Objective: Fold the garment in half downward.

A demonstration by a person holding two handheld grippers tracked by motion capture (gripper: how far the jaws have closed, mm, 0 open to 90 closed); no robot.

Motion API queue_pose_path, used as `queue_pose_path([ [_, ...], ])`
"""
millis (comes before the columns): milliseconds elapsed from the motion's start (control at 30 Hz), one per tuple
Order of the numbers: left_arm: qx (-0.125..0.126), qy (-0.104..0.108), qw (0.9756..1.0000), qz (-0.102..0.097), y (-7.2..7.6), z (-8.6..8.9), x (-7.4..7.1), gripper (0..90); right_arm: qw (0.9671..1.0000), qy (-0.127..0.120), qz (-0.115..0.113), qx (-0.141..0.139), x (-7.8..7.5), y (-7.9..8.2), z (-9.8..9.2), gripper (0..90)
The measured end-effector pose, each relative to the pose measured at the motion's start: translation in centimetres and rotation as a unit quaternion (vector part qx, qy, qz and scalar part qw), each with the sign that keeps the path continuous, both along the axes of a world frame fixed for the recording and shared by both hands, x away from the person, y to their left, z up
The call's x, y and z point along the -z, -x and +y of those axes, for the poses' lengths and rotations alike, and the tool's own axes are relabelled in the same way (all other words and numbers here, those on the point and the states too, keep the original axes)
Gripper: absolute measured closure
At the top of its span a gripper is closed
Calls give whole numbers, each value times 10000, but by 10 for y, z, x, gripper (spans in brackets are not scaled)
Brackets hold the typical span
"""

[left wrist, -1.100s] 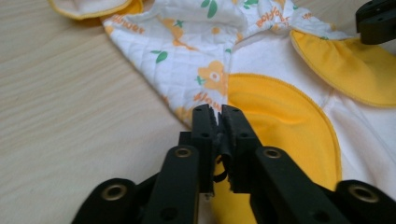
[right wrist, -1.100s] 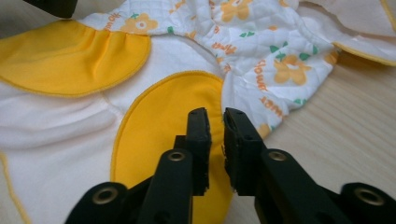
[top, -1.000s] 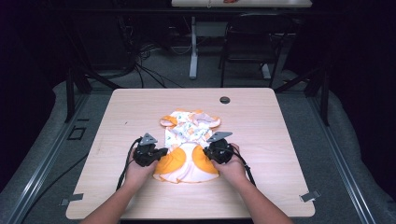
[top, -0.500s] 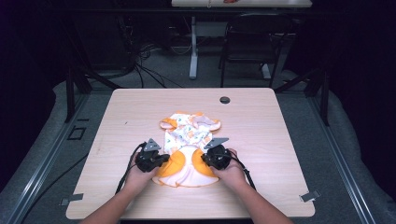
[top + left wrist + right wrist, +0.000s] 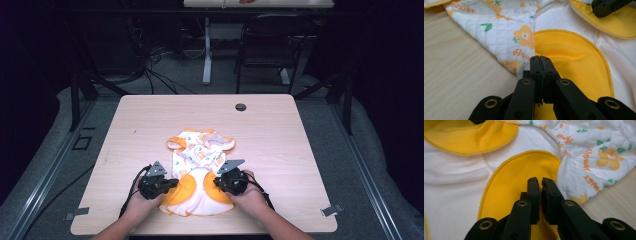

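Garment [image 5: 200, 165] lies lengthwise away from the person (yellow hem nearest).

A small garment [image 5: 199, 175], white and orange with flower-print quilting, lies flat on the table's near half.

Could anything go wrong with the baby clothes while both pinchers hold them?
Maybe. The left gripper and right gripper each pinch only a thin yellow edge of the garment, so the cloth might slip out. The garment's near hem sits close to the table edge, so the cloth could slide over it.
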State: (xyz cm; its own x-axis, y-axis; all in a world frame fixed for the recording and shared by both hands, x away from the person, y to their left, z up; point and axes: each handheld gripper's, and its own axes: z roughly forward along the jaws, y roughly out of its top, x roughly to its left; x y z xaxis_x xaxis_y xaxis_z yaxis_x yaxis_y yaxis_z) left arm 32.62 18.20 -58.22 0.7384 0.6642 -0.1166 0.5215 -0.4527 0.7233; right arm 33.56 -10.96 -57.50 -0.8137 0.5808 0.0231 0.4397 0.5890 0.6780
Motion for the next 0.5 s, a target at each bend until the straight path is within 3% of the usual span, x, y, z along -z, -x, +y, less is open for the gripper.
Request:
queue_pose_path([
  [100, 39, 11, 10000, 21, 4, 1, 0, 892, 10000, 2, 8, -70, 0, 7, 0, 841],
  [300, 118, 28, 9995, 307, 2, 2, -5, 861, 9995, 118, 171, -246, -6, 8, 2, 807],
  [367, 155, -44, 9996, 216, -3, 1, -11, 847, 9997, -15, 146, -189, -15, 2, 1, 810],
  [500, 85, 64, 9999, 112, -22, 1, -30, 826, 9997, -239, 80, -9, -39, -18, -4, 817],
])
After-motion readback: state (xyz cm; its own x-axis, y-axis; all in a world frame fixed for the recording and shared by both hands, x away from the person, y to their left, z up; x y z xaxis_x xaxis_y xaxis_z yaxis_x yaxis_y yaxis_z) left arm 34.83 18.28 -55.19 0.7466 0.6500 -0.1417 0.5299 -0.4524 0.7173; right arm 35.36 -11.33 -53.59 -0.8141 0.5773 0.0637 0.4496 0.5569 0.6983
